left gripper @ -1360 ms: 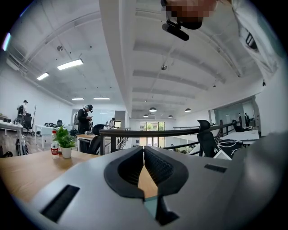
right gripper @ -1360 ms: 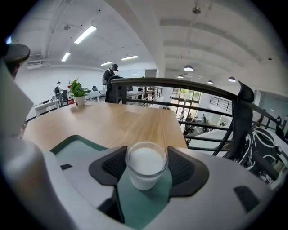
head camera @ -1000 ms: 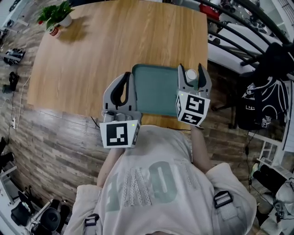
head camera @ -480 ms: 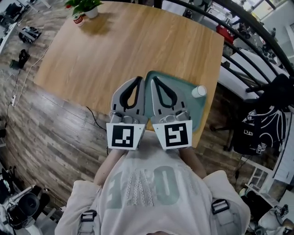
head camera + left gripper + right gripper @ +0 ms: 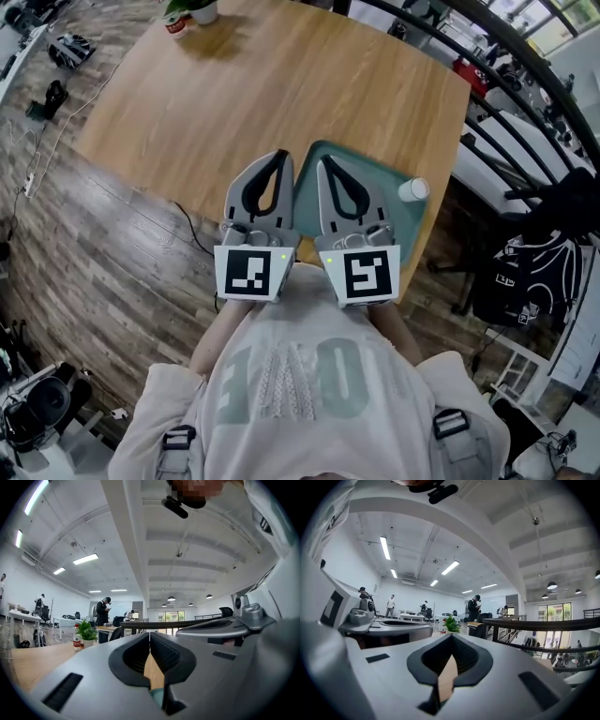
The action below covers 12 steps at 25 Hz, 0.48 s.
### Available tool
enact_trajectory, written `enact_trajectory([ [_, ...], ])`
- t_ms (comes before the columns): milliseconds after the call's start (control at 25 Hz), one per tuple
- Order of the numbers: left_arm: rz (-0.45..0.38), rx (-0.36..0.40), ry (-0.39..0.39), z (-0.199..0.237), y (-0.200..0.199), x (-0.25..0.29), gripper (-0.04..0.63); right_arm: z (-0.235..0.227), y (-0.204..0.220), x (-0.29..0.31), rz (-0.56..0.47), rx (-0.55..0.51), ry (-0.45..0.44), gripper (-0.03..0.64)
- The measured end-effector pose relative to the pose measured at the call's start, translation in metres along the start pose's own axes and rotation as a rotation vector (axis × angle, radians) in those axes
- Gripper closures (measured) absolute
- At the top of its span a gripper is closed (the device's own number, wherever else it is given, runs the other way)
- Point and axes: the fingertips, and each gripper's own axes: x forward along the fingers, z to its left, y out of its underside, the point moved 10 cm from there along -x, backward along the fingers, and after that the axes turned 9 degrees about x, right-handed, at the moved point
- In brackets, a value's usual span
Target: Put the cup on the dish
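A small white cup [image 5: 412,190] stands upright at the right corner of the teal dish [image 5: 401,214], which lies on the wooden table [image 5: 234,103] near its front edge. In the head view my two grippers lie side by side, pointing away from me over the dish's left part. My left gripper [image 5: 280,156] is shut with nothing in it, and so is my right gripper [image 5: 322,162], well left of the cup. The left gripper view shows the left gripper [image 5: 150,635] with jaws pressed together. In the right gripper view the right gripper [image 5: 451,637] looks the same.
A potted plant [image 5: 192,11] with a small bottle beside it stands at the table's far left corner. A black railing [image 5: 525,103] and a chair with dark bags [image 5: 534,253] lie right of the table. People stand far off in the room.
A second ago my right gripper stood open around the cup at the dish's right. It has let go, shut and swung left beside the left gripper. The cup stays on the dish.
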Motion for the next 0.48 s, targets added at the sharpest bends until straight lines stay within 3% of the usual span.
enact_trajectory([
  [480,0.006,0.005,-0.007,-0.004,-0.001,0.002,0.584,-0.011,0.002,-0.003,0.019,0.004,0.018,0.598],
])
